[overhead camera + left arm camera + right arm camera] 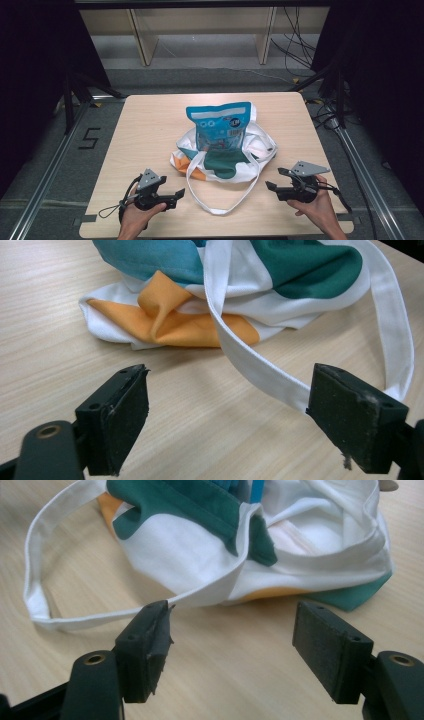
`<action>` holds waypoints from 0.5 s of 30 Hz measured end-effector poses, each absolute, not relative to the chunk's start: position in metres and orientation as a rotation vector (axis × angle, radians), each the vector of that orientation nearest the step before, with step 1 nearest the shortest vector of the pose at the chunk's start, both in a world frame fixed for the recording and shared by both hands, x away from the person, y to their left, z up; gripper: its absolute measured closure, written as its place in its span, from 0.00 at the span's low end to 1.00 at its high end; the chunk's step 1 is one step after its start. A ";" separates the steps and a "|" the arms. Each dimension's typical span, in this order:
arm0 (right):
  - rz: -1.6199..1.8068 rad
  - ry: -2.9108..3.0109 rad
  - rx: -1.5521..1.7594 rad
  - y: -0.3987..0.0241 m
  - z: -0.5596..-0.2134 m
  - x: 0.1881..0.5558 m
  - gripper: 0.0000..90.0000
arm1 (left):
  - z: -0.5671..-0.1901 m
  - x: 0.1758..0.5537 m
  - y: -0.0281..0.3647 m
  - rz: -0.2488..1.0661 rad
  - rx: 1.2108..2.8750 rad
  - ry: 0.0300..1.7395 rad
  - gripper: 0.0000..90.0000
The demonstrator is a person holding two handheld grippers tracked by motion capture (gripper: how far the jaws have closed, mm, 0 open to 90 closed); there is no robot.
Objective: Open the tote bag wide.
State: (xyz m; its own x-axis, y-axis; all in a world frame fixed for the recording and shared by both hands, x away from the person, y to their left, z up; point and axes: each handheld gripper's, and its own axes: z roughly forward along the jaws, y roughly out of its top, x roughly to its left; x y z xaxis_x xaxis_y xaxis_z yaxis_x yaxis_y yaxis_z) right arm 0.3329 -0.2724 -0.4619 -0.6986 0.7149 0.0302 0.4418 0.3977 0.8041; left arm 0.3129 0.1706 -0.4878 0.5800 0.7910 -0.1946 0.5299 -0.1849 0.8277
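Two grippers sit low near the front edge of the table [150, 120], one either side of the tote bag [260, 145], and both have their jaws spread apart with nothing between the pads. No earlier shot to compare with, so that's just how they stand.

Left gripper [176, 194] is by the front-left part of the table, pointing in toward the bag. Right gripper [274, 181] mirrors it at front-right. Plenty of bare wood around each of them and along the left and right sides of the tabletop, so lots of elbow room. The far edge has a clear strip too.

The bag lies slumped around the middle of the table, a soft crumpled cloth thing in white with teal and orange patches. A blue snack packet [220, 125] with a shiny, crinkly plastic look stands out of its mouth. One long white strap [220, 207] loops out flat toward the front edge, landing between the two grippers.

In the left gripper view the strap [260, 371] runs just past the right-hand pad, can't tell if it touches. In the right gripper view the strap [100, 617] passes right behind the left-hand pad. Pads look like matte black rubber, a bit frayed. Tabletop is pale wood grain, smooth, rounded corners.
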 end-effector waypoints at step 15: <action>1.164 2.401 1.029 -0.280 -0.479 0.306 0.36 | -0.496 0.294 0.159 0.331 1.917 1.042 0.17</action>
State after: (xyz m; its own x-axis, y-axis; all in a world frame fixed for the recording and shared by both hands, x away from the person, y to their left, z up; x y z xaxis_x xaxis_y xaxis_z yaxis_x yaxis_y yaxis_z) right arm 0.3061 -0.2796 -0.4787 -0.7065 0.7056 0.0537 0.4791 0.4212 0.7701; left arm 0.2939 0.1592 -0.4964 0.6088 0.7745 -0.1719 0.5332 -0.2389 0.8116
